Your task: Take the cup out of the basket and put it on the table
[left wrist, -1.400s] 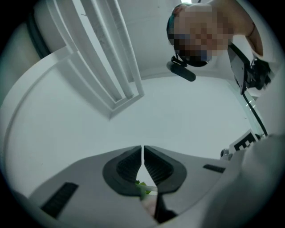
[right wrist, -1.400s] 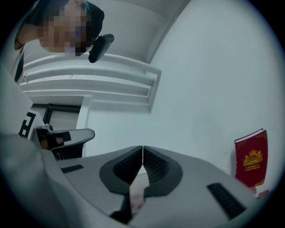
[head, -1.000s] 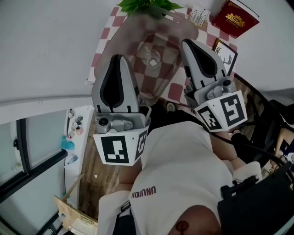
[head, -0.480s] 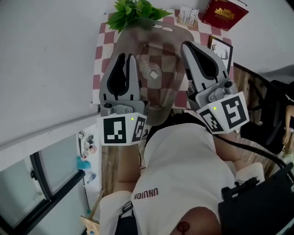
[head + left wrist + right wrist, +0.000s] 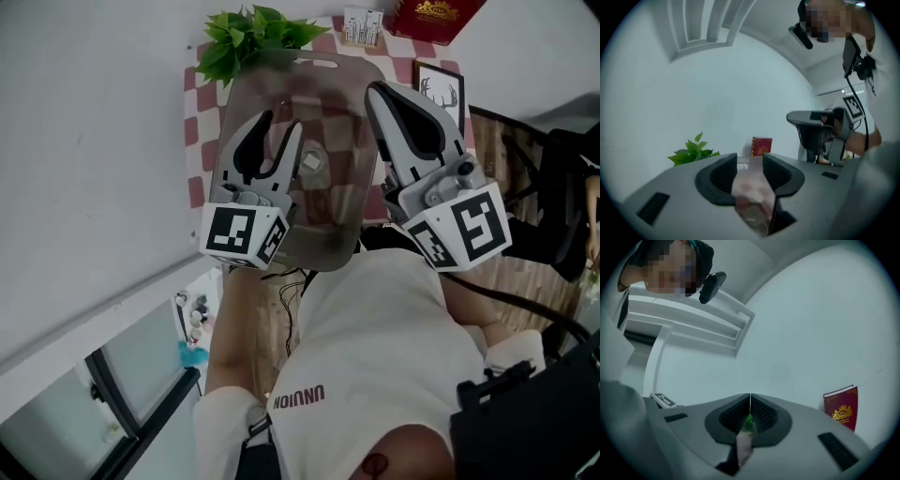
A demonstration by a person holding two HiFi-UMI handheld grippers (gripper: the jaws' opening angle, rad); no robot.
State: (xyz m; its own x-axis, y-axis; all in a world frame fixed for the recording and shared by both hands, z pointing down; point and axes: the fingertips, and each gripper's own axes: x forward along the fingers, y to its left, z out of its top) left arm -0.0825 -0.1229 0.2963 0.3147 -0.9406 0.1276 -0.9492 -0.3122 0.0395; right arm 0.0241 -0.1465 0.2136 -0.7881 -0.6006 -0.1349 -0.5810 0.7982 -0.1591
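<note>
White wall [image 5: 94, 141]: fills the left of the head view. Person in a white shirt [image 5: 375, 347]: lower centre to lower right of the head view. Worktop [image 5: 194, 141]: covered in a red-and-white checked cloth, upper centre, its left edge against the wall. Basket [image 5: 246, 94]: translucent grey-brown plastic with a slot handle at its far end, standing on the worktop in the upper centre and reaching down to the shirt. Right tongs [image 5: 375, 86]: right of centre over the basket's right edge; in the right gripper view [image 5: 750, 397] the two jaws meet along a thin line and hold nothing. Left tongs [image 5: 283, 127]: left of centre over the basket's left half; in the left gripper view [image 5: 749, 161] the jaws stand partly apart and are opening, with only a blurred stretch of basket and checked cloth seen through the gap and neither pad pressing on anything. Green leafy plant [image 5: 248, 33]: upper left of centre, at the basket's far left corner. Red book [image 5: 431, 9]: gold emblem on its cover, top edge, right of centre. Framed picture [image 5: 439, 89]: just right of the right tongs. Cup [image 5: 312, 161]: clear glass, inside the basket near its middle, just right of the left tongs' right jaw and touched by neither tool; whether it stands upright cannot be made out.
</note>
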